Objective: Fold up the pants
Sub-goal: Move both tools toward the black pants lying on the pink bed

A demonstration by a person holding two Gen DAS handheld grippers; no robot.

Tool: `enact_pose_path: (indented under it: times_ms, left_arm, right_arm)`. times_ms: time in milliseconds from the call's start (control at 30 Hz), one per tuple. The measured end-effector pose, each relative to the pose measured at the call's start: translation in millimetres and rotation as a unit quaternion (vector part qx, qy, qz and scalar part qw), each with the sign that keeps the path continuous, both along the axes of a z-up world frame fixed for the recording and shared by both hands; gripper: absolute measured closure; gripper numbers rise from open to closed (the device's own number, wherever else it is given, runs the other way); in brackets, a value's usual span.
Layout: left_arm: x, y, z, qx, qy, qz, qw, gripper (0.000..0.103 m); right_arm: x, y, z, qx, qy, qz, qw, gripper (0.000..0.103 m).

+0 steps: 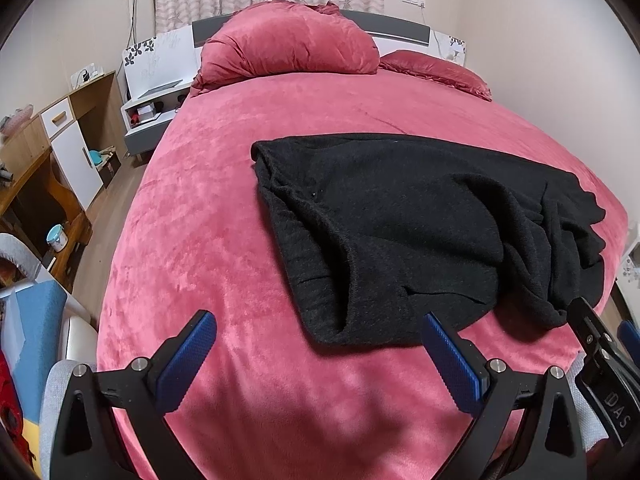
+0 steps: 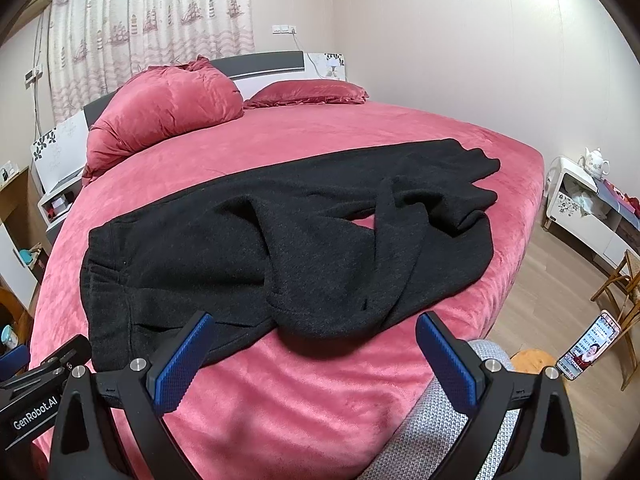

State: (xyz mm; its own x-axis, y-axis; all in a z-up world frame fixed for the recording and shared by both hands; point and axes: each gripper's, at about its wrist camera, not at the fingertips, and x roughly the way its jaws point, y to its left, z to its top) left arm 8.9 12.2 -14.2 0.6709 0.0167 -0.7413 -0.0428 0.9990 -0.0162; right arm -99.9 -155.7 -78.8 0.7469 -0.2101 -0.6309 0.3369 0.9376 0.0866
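Black fleece pants (image 1: 400, 232) lie rumpled on a pink bed (image 1: 200, 208), waistband to the left, legs running right. In the right wrist view the pants (image 2: 260, 248) spread across the bed (image 2: 320, 392), one leg twisted over the other. My left gripper (image 1: 320, 332) hovers open over the near bed edge, just short of the waistband corner. My right gripper (image 2: 314, 334) is open too, above the near hem of the folded-over leg, holding nothing. Each gripper shows at the edge of the other's view: the right one (image 1: 600, 344) and the left one (image 2: 44, 364).
Pink pillows (image 1: 288, 40) sit at the headboard. A nightstand (image 1: 148, 116) and wooden shelves (image 1: 60, 152) stand left of the bed. On the right are a white cabinet with a teapot (image 2: 596, 160), a wooden chair (image 2: 624, 292) and a phone (image 2: 588, 344). A grey sleeve (image 2: 452, 420) is below.
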Motion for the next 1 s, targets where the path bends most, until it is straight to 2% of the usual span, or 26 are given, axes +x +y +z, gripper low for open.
enact_pose_path:
  times_ms: [1000]
  left_arm:
    - [1.7, 4.0, -3.8, -0.002, 0.008, 0.006, 0.9999, 0.001]
  right_arm:
    - [2.7, -1.6, -4.9, 0.009, 0.011, 0.001, 1.0, 0.001]
